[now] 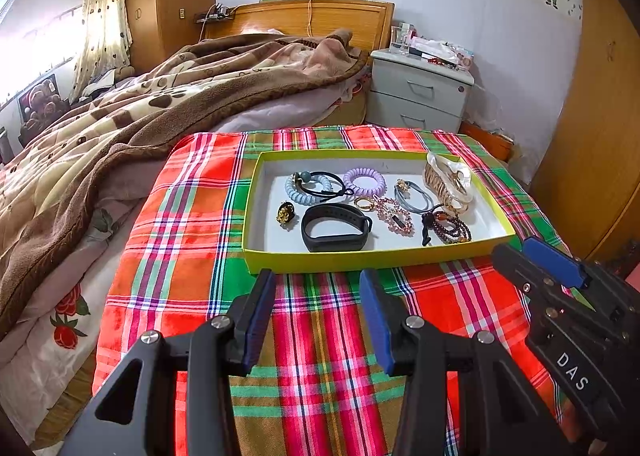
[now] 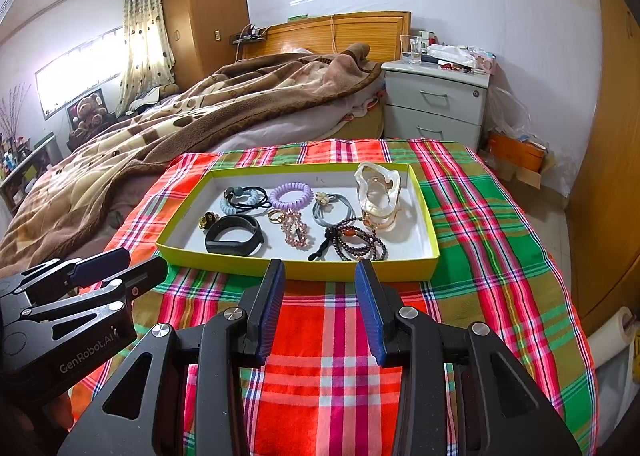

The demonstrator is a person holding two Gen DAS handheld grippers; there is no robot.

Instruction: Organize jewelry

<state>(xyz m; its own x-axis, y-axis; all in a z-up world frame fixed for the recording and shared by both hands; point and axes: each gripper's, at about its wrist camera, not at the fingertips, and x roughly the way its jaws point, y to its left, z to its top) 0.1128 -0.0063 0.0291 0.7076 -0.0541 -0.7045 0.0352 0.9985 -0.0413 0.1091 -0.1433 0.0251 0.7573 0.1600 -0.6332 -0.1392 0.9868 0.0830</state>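
Nearest in the left wrist view, the left claw (image 1: 318, 312) hangs over the plaid tabletop (image 1: 320, 356) with its blue pads spread wide apart and nothing between them. The right claw (image 2: 320, 304) hovers beside it just as wide open and empty, both pointing toward the tray. In the left wrist view the right claw's black arm carries white letters reading "DAS"; in the right wrist view the left claw's arm reads "GenRobot.AI".

Just beyond the fingertips lies a shallow yellow-green tray (image 2: 296, 268) with a white floor, its long axis running left to right across the tabletop. The jewelry sits inside it. At the front, a black wristband (image 2: 234, 235) stands on edge, its loop stretched left to right. Right of it a pink beaded piece (image 2: 295, 234) lies running front to back, and further right dark beaded bracelets (image 2: 360, 244) are coiled in a heap with a black cord trailing toward the front left. Behind the wristband sits a small gold-and-black ring (image 2: 207, 219). Farther back lie a pale blue coil hair tie (image 2: 236, 203) crossed by a black elastic, a purple coil hair tie (image 2: 291, 194), and a grey elastic (image 2: 332, 208) with a flower charm. At the far right stands a pearly hair claw clip (image 2: 378, 192) upright.

Beyond the tabletop are a bed with a brown blanket (image 2: 224, 112) and a grey nightstand (image 2: 436, 100).
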